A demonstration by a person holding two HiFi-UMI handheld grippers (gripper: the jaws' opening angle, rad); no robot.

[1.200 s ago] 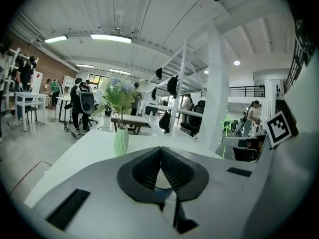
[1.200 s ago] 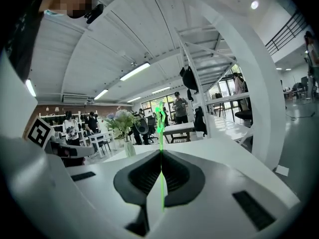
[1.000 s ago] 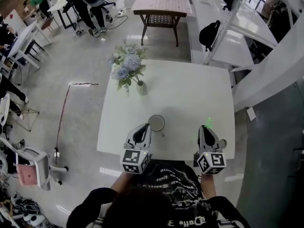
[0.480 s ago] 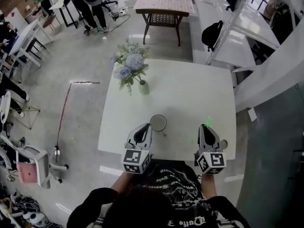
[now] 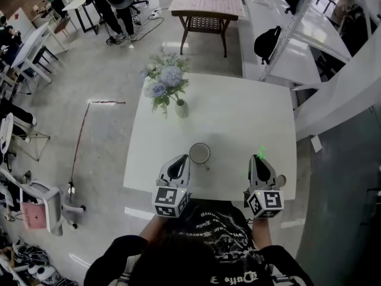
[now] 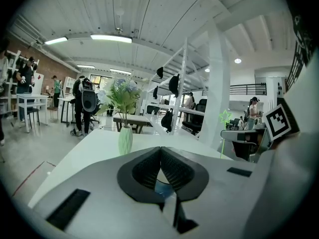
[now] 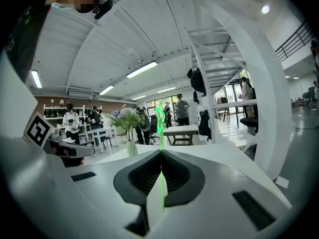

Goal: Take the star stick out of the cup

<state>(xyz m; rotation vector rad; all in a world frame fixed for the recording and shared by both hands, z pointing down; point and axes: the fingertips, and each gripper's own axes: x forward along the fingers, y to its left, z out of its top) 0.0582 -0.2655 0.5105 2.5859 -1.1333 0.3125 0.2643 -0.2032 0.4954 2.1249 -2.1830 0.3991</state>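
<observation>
honestly almost nothing has changed in the last second. my right gripper [image 7: 161,153] has its jaws clamped tight on the thin green star stick [image 7: 161,133], which pokes up past the tips with the star on top, same as a moment ago. the stick is well clear of the cup [image 5: 199,154], which sits on the desk [image 5: 238,115] just ahead of my left gripper [image 5: 177,167] and looks empty from above. the left jaws are closed too, with nothing in them, just parked near the cup. the vase of flowers [image 5: 181,109] further back is where it was. so i'd say the stick's already out and i'm only holding it, which means the task looks pretty much done.
</observation>
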